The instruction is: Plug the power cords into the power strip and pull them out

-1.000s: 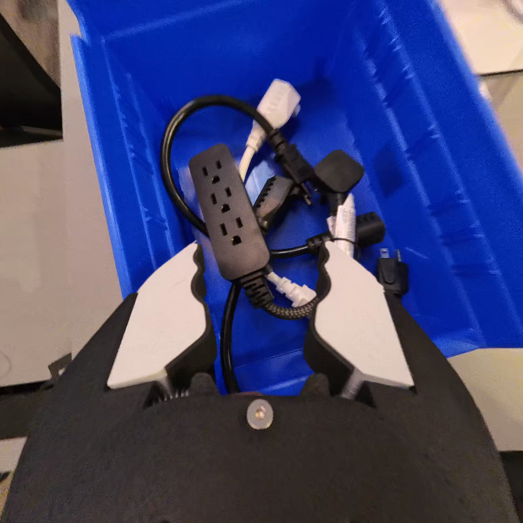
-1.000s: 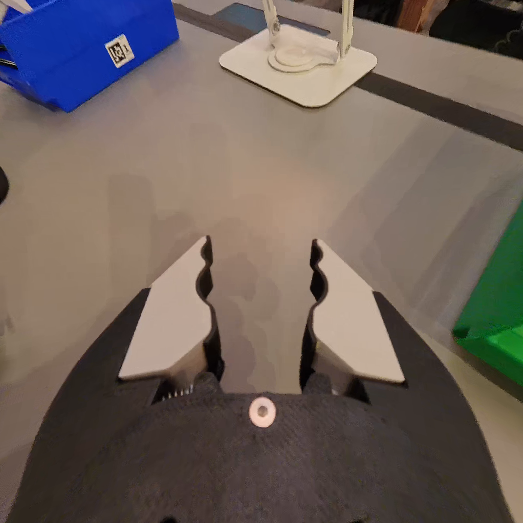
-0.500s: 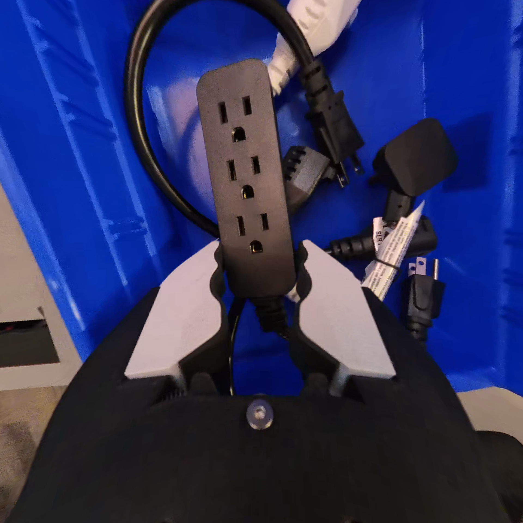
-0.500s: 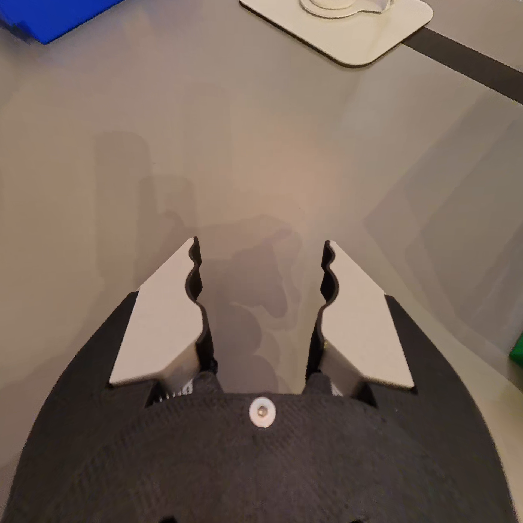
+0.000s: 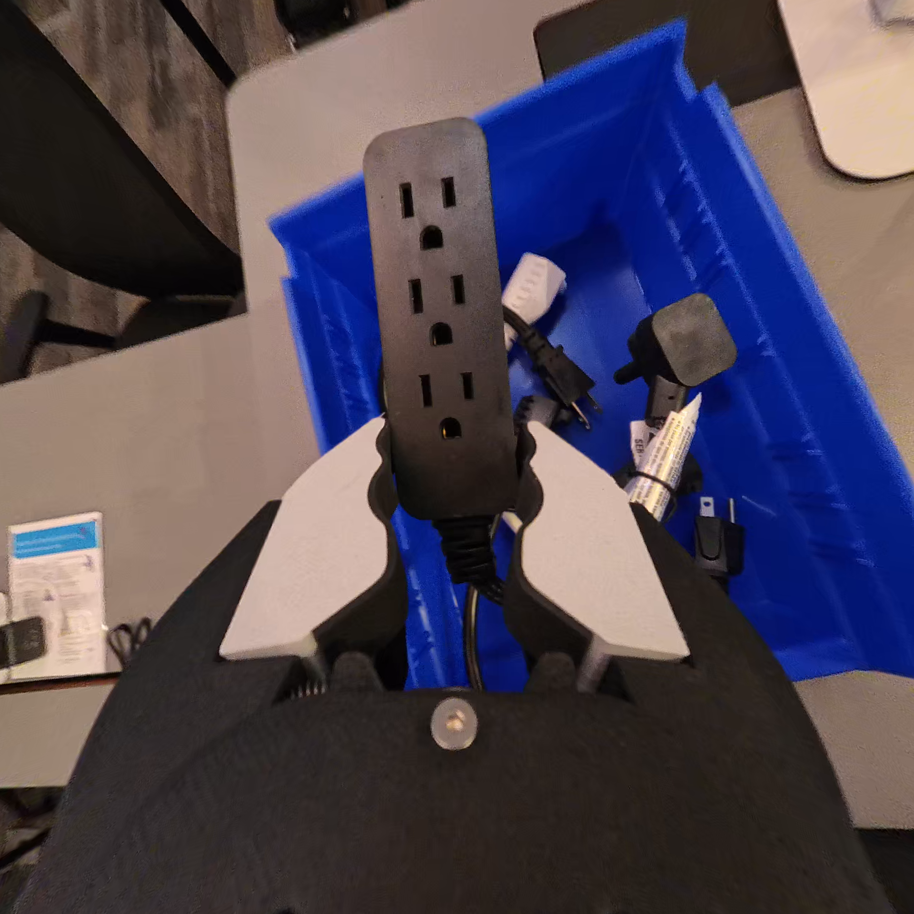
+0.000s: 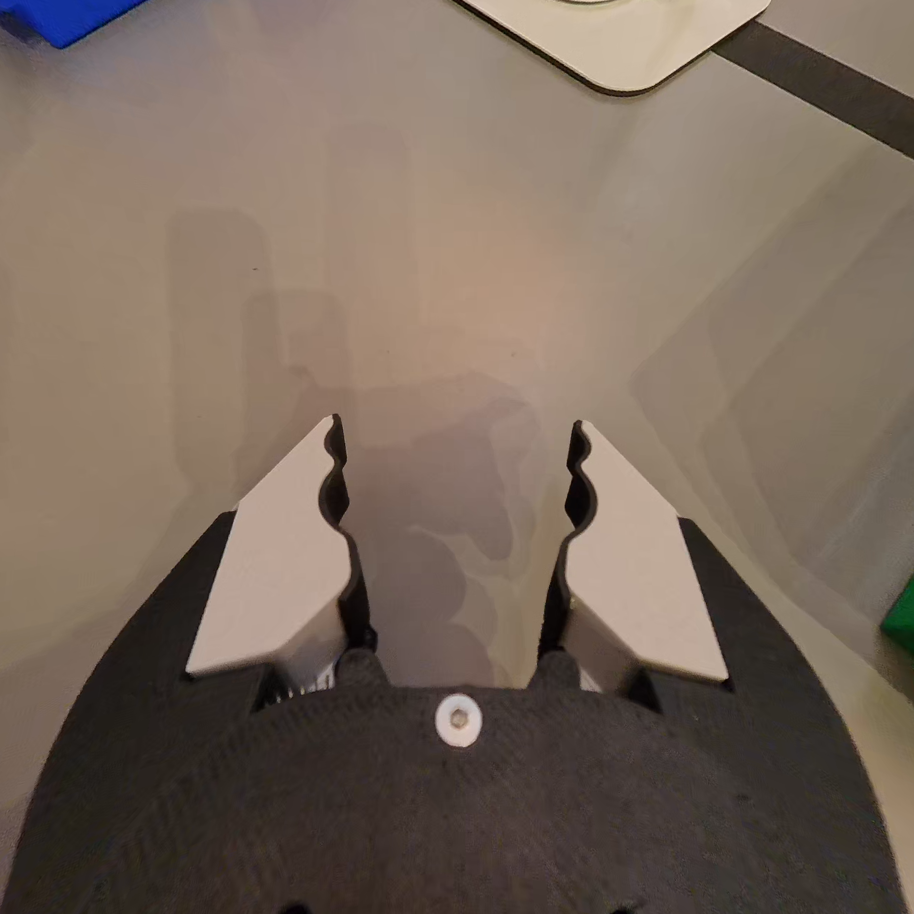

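Note:
My left gripper (image 5: 454, 433) is shut on the cord end of a black three-outlet power strip (image 5: 437, 306) and holds it lifted above the blue bin (image 5: 811, 395), outlets facing me. Its black cable (image 5: 472, 628) hangs down between the fingers. In the bin lie a black three-prong plug (image 5: 561, 371), a square black plug (image 5: 685, 341), a white connector (image 5: 531, 287), a small black plug (image 5: 714, 539) and a tagged cord bundle (image 5: 662, 450). My right gripper (image 6: 455, 425) is open and empty, low over the bare grey table (image 6: 445, 198).
A white stand base (image 6: 638, 39) sits at the far right of the table. A corner of the blue bin (image 6: 49, 24) shows top left, a green bin edge (image 6: 900, 623) at the right. A leaflet (image 5: 57, 593) lies at the left; dark chairs (image 5: 89, 173) stand beyond the table edge. From the left gripper's tips to the small black plug (image 5: 714, 539) is close to 15 cm.
My left gripper closed on the power strip and lifted it up out of the blue bin. My right gripper dropped closer to the table and opened a little wider.

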